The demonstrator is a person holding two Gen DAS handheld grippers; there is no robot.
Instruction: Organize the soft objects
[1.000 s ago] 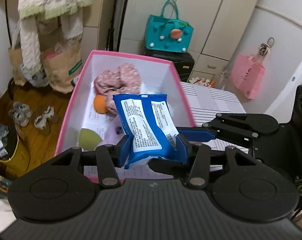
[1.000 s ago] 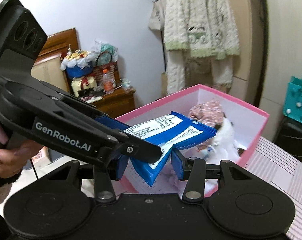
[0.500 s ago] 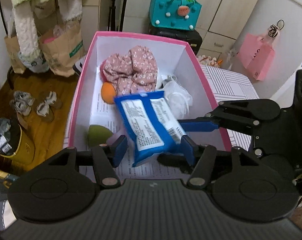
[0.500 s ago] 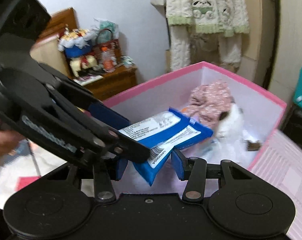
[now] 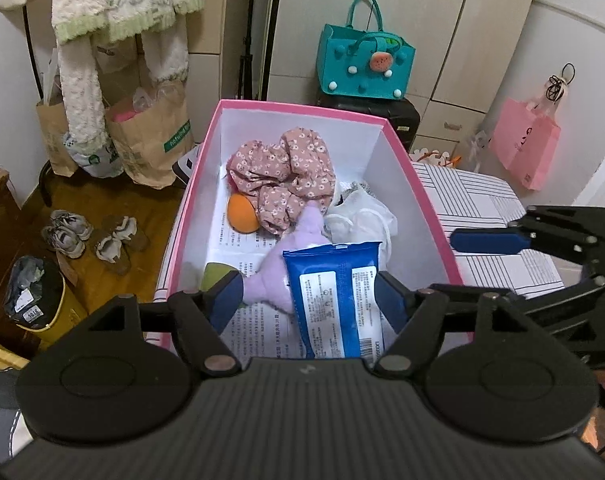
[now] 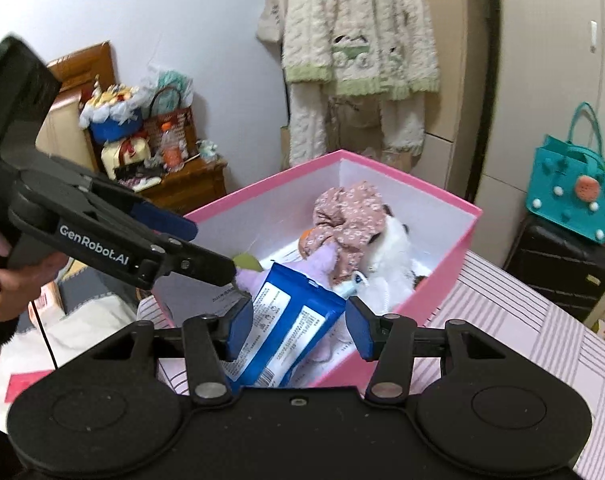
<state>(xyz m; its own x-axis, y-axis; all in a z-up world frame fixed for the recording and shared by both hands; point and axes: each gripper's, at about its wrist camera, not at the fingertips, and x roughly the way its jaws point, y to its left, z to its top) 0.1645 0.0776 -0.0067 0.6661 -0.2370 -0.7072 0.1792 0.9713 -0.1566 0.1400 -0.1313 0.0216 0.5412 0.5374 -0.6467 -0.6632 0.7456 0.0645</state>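
Both sets of fingers (image 5: pixel 308 300) (image 6: pixel 298 322) are opening, clear of the blue packet (image 5: pixel 336 300) in the pink box (image 5: pixel 406 168).

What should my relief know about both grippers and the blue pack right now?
Left gripper: jaws opening, clear of the blue pack.
Right gripper: jaws opening, pack between them, no firm pinch visible.
Pack is inside the pink box, leaning on the purple plush, beside the floral cloth, orange ball and white item.
Done: pack delivered.
Left: withdraw both grippers; no other loose soft items are visible.

One pink box (image 5: pixel 418 196), one blue packet (image 5: pixel 334 292), two tools (image 5: pixel 306 300).
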